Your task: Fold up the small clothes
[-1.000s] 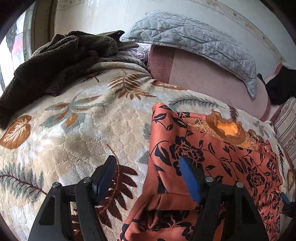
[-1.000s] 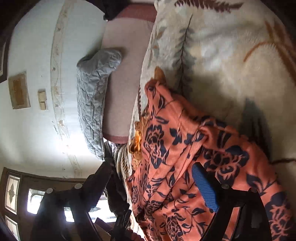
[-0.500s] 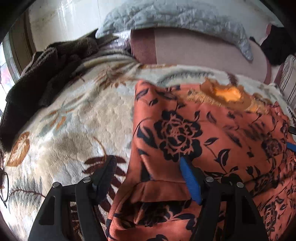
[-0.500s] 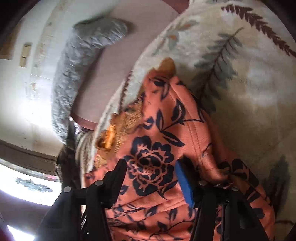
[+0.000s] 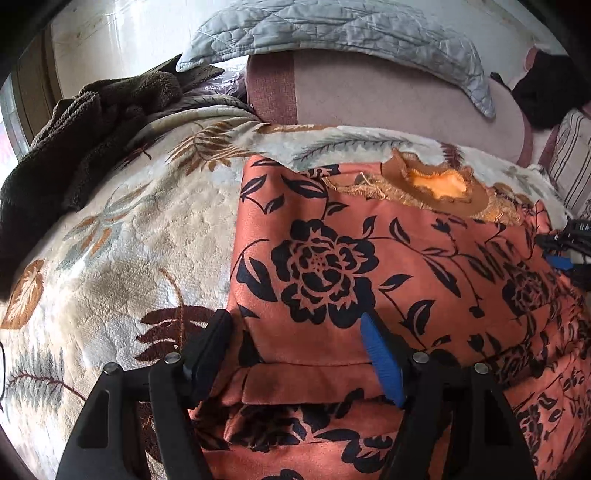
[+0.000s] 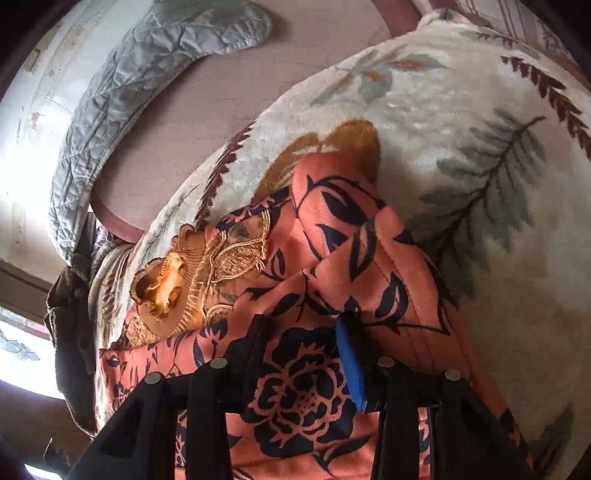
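An orange garment (image 5: pixel 369 236) with black flowers and a gold embroidered collar (image 5: pixel 436 184) lies on the leaf-patterned blanket (image 5: pixel 122 243). Its lower part is folded up over itself. My left gripper (image 5: pixel 295 343) is open, its fingers straddling the left folded edge near the hem. My right gripper (image 6: pixel 299 343) is open over the same garment (image 6: pixel 332 266), next to a bunched sleeve fold; its tip also shows in the left wrist view (image 5: pixel 565 251) at the right edge. The collar shows in the right wrist view (image 6: pixel 166 284).
A grey quilted pillow (image 5: pixel 332 33) and a pink headboard cushion (image 5: pixel 369 96) lie behind the garment. A dark brown fleece (image 5: pixel 74 129) is piled at the far left. A striped cushion (image 5: pixel 572 162) sits at the right. The blanket (image 6: pixel 498 184) spreads to the right of the garment.
Both grippers have moved forward over the garment, carrying the lower part up toward the collar. The garment now lies flatter, with a straight folded edge by the left fingers.
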Demonstrator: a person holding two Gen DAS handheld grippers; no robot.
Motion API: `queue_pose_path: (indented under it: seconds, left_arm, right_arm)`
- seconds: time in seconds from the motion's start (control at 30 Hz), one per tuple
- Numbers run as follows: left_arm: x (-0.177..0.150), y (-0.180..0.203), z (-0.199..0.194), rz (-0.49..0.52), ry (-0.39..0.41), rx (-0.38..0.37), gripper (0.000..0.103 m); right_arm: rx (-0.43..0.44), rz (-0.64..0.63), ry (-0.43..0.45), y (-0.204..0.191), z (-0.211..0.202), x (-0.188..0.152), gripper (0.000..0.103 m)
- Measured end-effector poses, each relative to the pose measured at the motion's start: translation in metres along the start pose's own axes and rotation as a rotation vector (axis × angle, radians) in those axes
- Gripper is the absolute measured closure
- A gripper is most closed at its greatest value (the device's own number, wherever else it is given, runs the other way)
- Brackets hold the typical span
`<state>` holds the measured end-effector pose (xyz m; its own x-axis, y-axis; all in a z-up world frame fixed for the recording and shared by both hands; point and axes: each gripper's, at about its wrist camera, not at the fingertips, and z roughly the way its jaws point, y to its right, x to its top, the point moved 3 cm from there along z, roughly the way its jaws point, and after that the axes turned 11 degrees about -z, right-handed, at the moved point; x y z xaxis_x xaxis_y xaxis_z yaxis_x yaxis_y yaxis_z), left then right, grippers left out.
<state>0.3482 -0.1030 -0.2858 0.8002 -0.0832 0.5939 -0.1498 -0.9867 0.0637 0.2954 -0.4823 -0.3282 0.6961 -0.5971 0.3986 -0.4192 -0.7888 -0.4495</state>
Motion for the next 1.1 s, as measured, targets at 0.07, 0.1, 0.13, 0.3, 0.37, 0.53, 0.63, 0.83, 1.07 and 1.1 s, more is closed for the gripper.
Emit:
queue_pose_path:
  seconds: [0.07, 0.1, 0.13, 0.3, 0.37, 0.53, 0.63, 0.83, 1.07, 1.1]
  left_arm:
    - [-0.001, 0.002, -0.001, 0.010, 0.005, 0.009, 0.028]
    - [0.000, 0.003, -0.002, 0.007, 0.004, 0.004, 0.028]
    - [0.000, 0.002, -0.002, 0.004, 0.004, 0.001, 0.028]
    - [-0.001, -0.001, -0.003, -0.006, 0.003, -0.001, 0.028]
    - [-0.002, 0.000, -0.003, -0.002, 0.006, 0.005, 0.028]
    - [-0.001, 0.000, -0.001, -0.002, 0.002, 0.006, 0.027]
    - [0.000, -0.001, 0.000, -0.010, -0.002, 0.004, 0.027]
    - [0.004, -0.007, -0.004, -0.040, 0.017, 0.016, 0.027]
    - [0.001, -0.009, 0.005, -0.023, -0.002, 0.055, 0.027]
    - [0.001, -0.009, 0.005, -0.020, -0.003, 0.055, 0.027]
  right_arm:
    - [0.000, -0.016, -0.016, -0.008, -0.006, 0.004, 0.057]
    - [0.021, -0.029, -0.008, -0.012, -0.012, 0.003, 0.057]
    - [0.048, -0.048, 0.006, -0.018, -0.018, 0.001, 0.057]
    - [0.128, -0.156, -0.005, -0.048, -0.030, -0.027, 0.057]
    - [0.113, -0.187, -0.045, -0.058, -0.016, -0.037, 0.057]
    - [0.037, -0.220, -0.098, -0.064, 0.003, -0.045, 0.054]
    - [0.047, -0.254, -0.074, -0.081, -0.005, -0.040, 0.054]
    - [0.086, -0.331, -0.079, -0.112, 0.012, -0.040, 0.054]
    - [0.075, -0.327, -0.092, -0.114, 0.020, -0.046, 0.053]
    - [0.090, -0.322, -0.087, -0.114, 0.015, -0.046, 0.053]
